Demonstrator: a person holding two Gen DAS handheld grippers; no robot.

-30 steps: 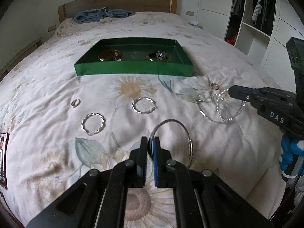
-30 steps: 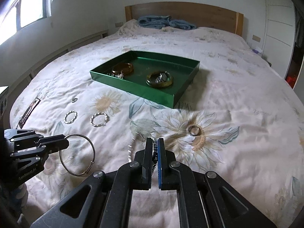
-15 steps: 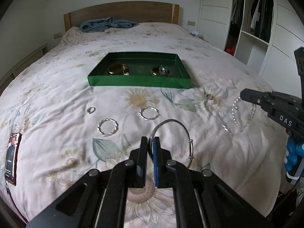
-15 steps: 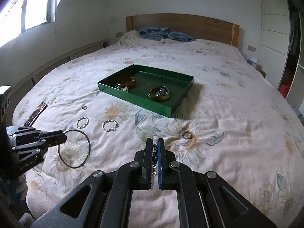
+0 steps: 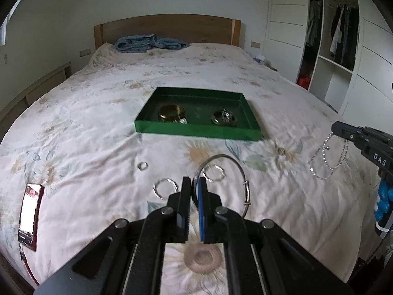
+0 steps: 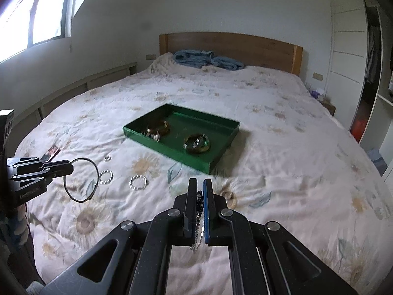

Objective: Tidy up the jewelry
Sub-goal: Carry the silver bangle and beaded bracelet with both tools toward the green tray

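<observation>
My left gripper (image 5: 194, 182) is shut on a thin silver bangle (image 5: 235, 167), which hangs in the air above the bedspread. In the right wrist view the same gripper (image 6: 71, 167) and bangle (image 6: 82, 184) show at the left. My right gripper (image 6: 200, 184) is shut on a beaded silver chain (image 6: 199, 221); in the left wrist view this gripper (image 5: 334, 127) is at the right and the chain (image 5: 329, 162) dangles in loops from it. Ahead lies a green tray (image 5: 196, 129) holding two glass dishes (image 5: 171, 111) (image 5: 224, 118) with jewelry in them.
Loose on the floral bedspread lie two twisted silver bangles (image 5: 165, 188) (image 5: 214, 172), a small ring (image 5: 142, 166) and another ring (image 5: 281, 151) on a sunflower print. A phone (image 5: 29, 217) rests near the bed's left edge. A blue towel (image 5: 149, 43) lies by the headboard.
Both grippers have risen, each still shut on its piece. The chain has come up off the bedspread and hangs free. The tray looks farther away and lower.
</observation>
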